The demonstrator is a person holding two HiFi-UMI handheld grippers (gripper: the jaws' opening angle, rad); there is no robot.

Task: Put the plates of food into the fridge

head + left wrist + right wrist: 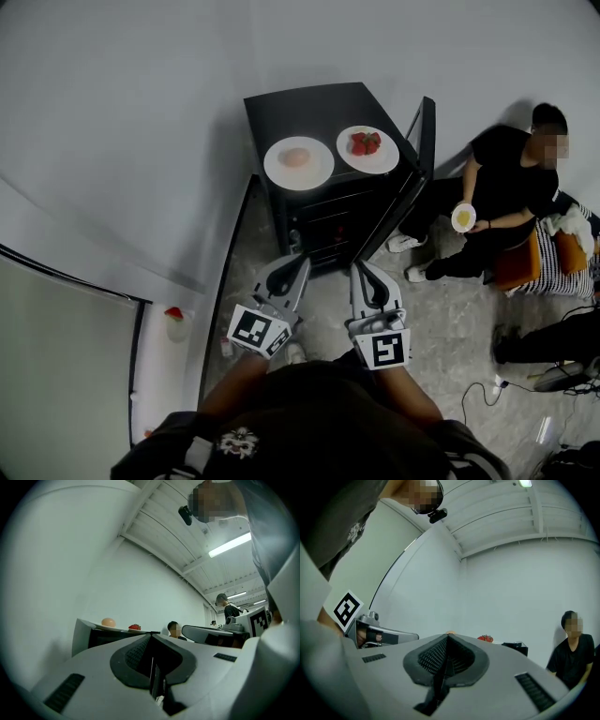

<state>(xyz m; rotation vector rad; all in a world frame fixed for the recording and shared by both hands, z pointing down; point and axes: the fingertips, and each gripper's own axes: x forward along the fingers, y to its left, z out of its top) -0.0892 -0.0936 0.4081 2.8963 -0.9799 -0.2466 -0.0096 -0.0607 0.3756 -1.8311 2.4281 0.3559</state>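
A small black fridge stands against the wall with its door swung open to the right. On its top sit two white plates: one with a pale round piece of food, one with strawberries. My left gripper and right gripper hover side by side in front of the fridge, short of it, both shut with nothing between the jaws. In the left gripper view the round food and the strawberries show above the fridge top. The right gripper view shows the strawberries past the shut jaws.
A person in black sits on the floor right of the fridge, holding a small plate. A dark-framed glass panel runs along the left. Cables and gear lie on the floor at the right.
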